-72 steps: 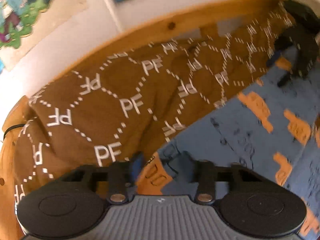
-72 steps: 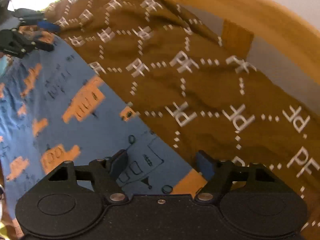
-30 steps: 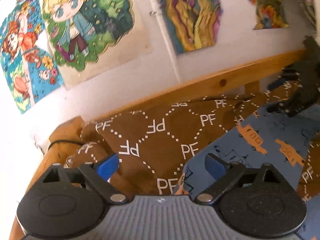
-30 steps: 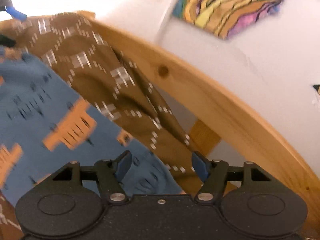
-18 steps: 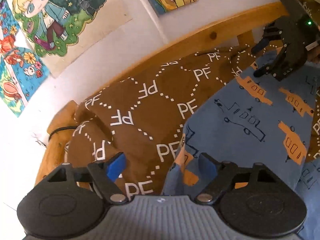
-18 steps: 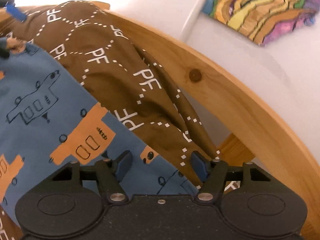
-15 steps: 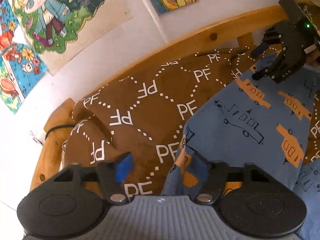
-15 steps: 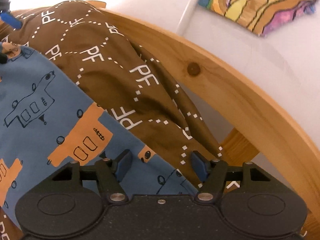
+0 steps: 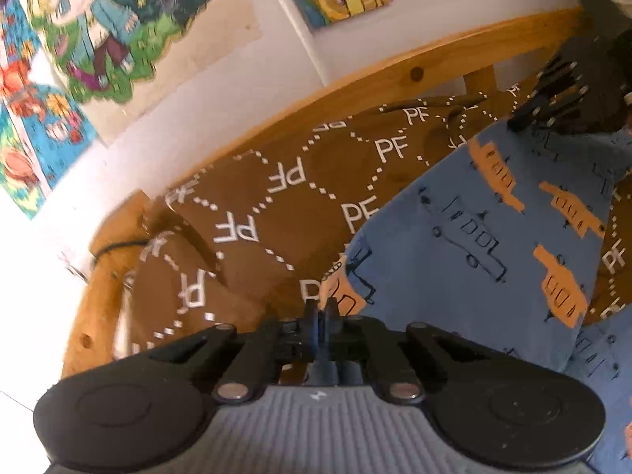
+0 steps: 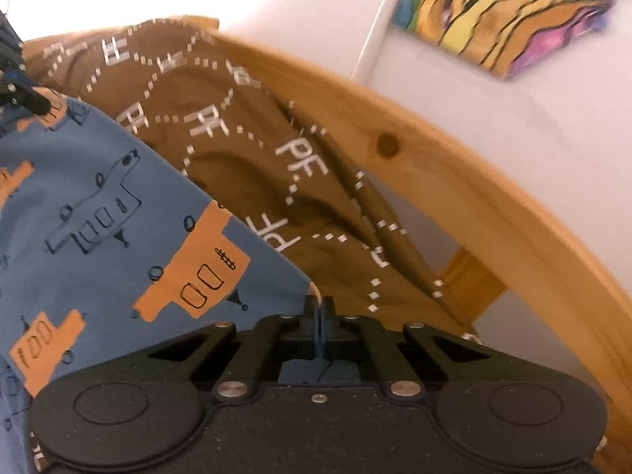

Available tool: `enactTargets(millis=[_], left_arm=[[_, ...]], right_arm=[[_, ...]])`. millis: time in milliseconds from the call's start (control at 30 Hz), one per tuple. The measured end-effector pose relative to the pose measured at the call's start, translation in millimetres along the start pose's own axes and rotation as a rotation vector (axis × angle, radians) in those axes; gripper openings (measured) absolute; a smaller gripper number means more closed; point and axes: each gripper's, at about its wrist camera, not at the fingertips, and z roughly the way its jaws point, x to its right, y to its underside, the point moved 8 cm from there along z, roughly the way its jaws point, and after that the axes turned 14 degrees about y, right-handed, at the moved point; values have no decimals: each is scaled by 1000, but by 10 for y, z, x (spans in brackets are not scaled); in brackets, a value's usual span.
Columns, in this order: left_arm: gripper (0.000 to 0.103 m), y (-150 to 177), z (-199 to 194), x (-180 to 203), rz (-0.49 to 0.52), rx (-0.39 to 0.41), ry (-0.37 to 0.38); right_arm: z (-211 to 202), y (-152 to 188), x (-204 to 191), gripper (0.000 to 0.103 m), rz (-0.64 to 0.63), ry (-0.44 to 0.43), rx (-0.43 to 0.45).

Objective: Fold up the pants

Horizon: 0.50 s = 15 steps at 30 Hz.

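Note:
Blue pants (image 9: pixel 474 237) printed with orange vehicles lie spread over a brown blanket (image 9: pixel 276 197). My left gripper (image 9: pixel 322 308) is shut on the pants' near corner. At the upper right of the left wrist view, my right gripper (image 9: pixel 519 122) pinches the far corner. In the right wrist view the pants (image 10: pixel 98 217) fill the left side, and my right gripper (image 10: pixel 318 308) is shut on their edge. The left gripper (image 10: pixel 39 106) shows at the far left, pinching an orange-printed corner. The cloth between the two grippers hangs fairly taut.
The brown blanket (image 10: pixel 237 158) with white "PF" lettering covers a bed with a curved wooden rail (image 10: pixel 454 197) behind it. The rail (image 9: pixel 395 79) runs along a white wall with colourful posters (image 9: pixel 106 31). A wooden post (image 9: pixel 94 296) stands at the left.
Both grippers went from open beside the pants' edge to shut on it. The left gripper's view tilted and the posters shifted; the right gripper moved slightly.

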Motion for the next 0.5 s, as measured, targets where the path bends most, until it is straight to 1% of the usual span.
enactTargets(millis=[133,267,400,433,500], left_arm=[[3,51,-175,113,64,63,-52],[3,135,-430,376,218,149,-107],[3,287,-743,697,363,225,-141],[3,345,-831,804,399,245,-143],[3,463,-946,977,454,262,-132]], right_arm=[[-491,93,9,0,55,49,122],[-1062,332,-36,0,83,94,203],[-1636,583,-126,0,80,136,258],[-1816,665,-162,0,85,141,266],[-2094,809,-249,0,83,150,270]])
